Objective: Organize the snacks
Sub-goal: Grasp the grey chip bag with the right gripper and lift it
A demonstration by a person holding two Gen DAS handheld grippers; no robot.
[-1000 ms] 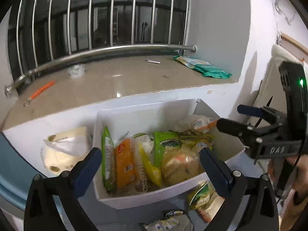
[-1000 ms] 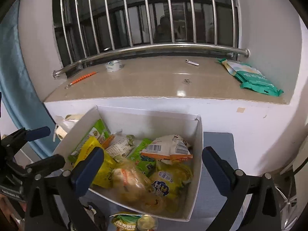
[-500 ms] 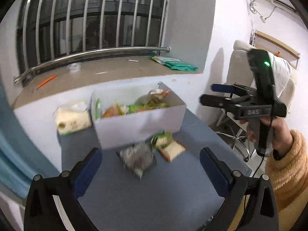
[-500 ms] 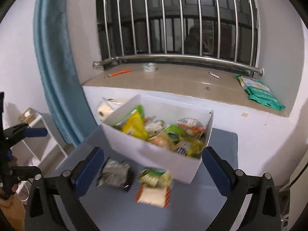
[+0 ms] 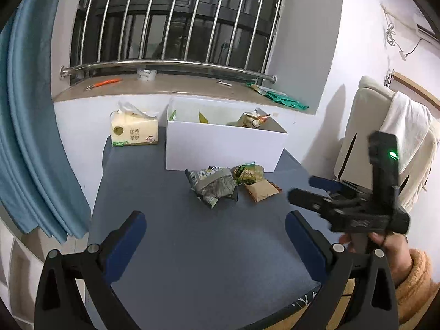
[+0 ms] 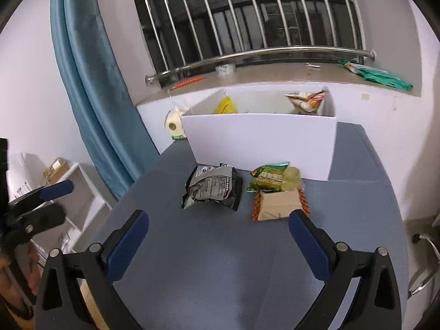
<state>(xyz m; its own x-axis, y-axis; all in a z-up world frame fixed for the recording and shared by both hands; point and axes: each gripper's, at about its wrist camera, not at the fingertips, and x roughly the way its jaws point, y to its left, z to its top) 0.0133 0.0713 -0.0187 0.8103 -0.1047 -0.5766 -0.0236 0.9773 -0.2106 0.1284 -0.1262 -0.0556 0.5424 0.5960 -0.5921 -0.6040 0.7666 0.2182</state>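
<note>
A white box (image 5: 222, 148) (image 6: 261, 140) with several snack packs inside stands at the far end of the grey-blue table (image 5: 192, 247). In front of it lie a grey-black snack bag (image 5: 216, 185) (image 6: 213, 185), a green snack pack (image 5: 249, 173) (image 6: 271, 177) and a brown cracker pack (image 5: 261, 189) (image 6: 279, 205). My left gripper (image 5: 216, 238) is open and empty, well short of the packs. My right gripper (image 6: 218, 235) is open too, just short of the cracker pack; it also shows at the right of the left wrist view (image 5: 313, 189).
A tissue pack (image 5: 134, 132) stands left of the box. A windowsill (image 5: 170, 85) with green packets (image 6: 382, 74) runs behind, under window bars. A blue curtain (image 5: 30, 126) hangs at the left, a white chair (image 5: 390, 137) at the right, white shelves (image 6: 71, 181) at the left.
Both grippers have pulled back and away from the box over the last second. The whole table and the three loose packs in front of the box have come into view.
</note>
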